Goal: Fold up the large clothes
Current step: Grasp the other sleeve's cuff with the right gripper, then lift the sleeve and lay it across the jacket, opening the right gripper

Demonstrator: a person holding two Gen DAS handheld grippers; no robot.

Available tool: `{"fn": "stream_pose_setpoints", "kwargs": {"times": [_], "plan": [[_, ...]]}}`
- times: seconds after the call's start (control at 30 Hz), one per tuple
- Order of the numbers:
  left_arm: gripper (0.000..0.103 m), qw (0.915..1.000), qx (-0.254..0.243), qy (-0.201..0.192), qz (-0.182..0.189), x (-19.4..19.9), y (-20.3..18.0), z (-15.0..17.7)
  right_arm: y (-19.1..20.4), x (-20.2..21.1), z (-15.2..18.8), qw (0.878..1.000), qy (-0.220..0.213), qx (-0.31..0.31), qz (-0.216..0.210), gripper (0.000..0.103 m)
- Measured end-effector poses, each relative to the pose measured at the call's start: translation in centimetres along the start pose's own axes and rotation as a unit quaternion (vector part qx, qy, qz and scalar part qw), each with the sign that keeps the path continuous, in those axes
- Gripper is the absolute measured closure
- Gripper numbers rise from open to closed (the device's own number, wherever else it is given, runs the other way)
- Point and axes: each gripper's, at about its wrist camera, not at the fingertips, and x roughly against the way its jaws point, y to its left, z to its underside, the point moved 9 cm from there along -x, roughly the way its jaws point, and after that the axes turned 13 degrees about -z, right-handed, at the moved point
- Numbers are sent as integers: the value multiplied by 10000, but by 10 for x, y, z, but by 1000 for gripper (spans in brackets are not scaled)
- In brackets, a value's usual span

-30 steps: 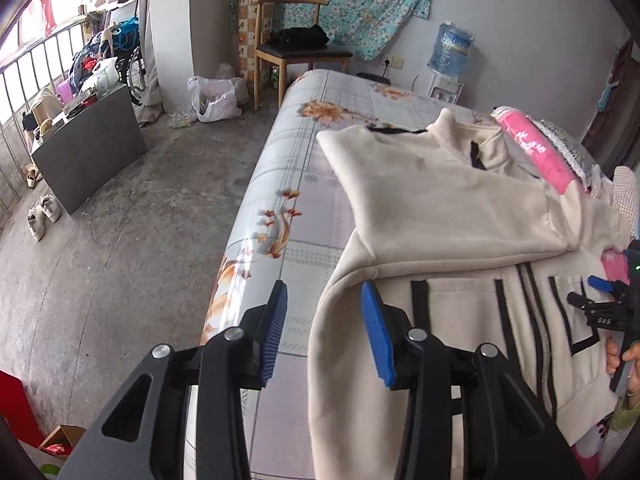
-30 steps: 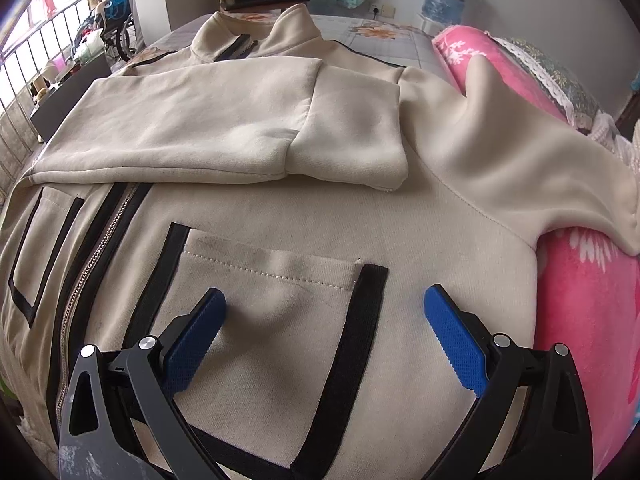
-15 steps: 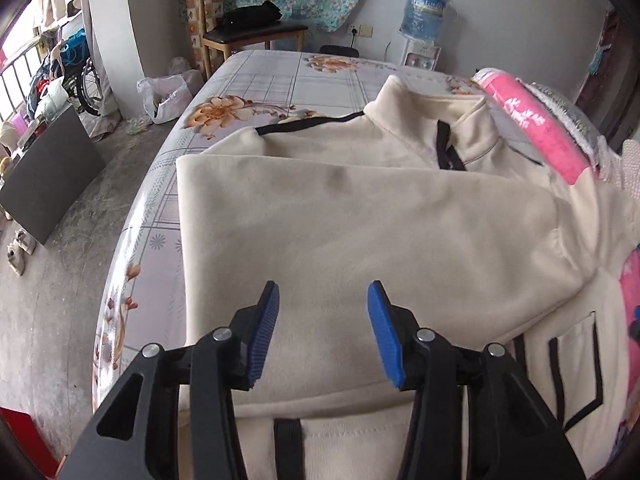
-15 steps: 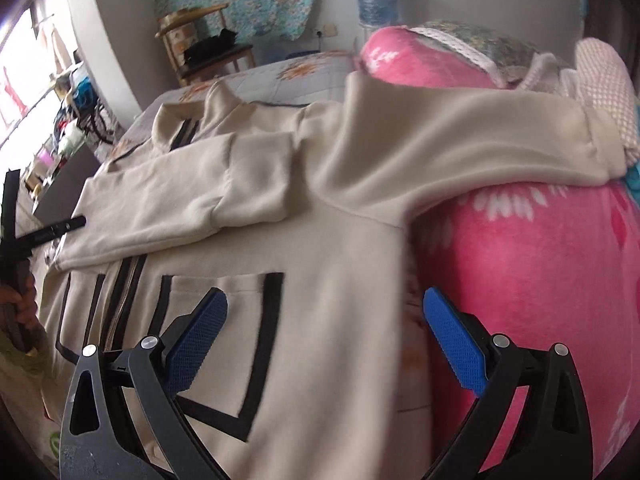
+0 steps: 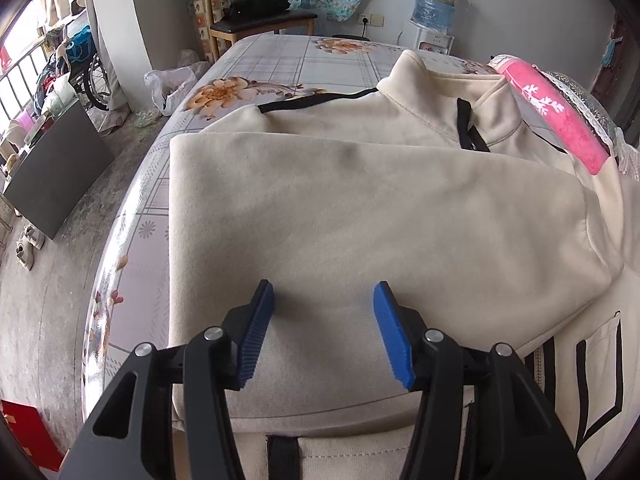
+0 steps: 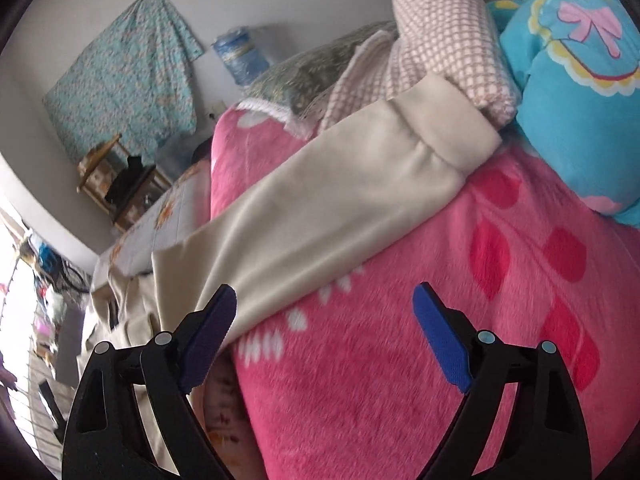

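The cream jacket (image 5: 360,208) is lying spread over the bed (image 5: 280,60), its stand-up collar (image 5: 436,92) pointing toward the far wall and one sleeve (image 5: 400,216) lying folded across its chest. Black trim is edging the pocket (image 5: 600,364) and the zip near the lower hem. The other sleeve (image 6: 320,216) is stretching out sideways and draping up over a pink blanket (image 6: 420,340), its cuff (image 6: 452,128) resting against a pink checked bundle (image 6: 444,44) beside a blue cushion (image 6: 576,92). The left gripper (image 5: 323,332) is hovering over the folded sleeve, its jaws opening with nothing pinched between them. The right gripper (image 6: 324,340) is pointing at the pink blanket just below the draped sleeve, its jaws standing wide and closing, empty. Beyond the bed, a wooden chair (image 5: 256,16) and a water dispenser (image 5: 436,12) are standing against the wall.
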Motion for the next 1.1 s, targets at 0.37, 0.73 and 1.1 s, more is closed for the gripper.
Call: {"fn": "stream_pose_setpoints", "kwargs": {"times": [0.37,0.73,1.1], "plan": [[49,10000,-52,1,-25,1,-1,0,-114,-54,-65,9819,-472,-1799,367,51],[49,9999,-99,-15,-56,0,-2,-1,-93,-22,-86,9847,-1112,-1193,608,93],[49,9999,-128,-73,-14,0,-2,0,68,86,-118,9777,-2080,276,-114,94]]}}
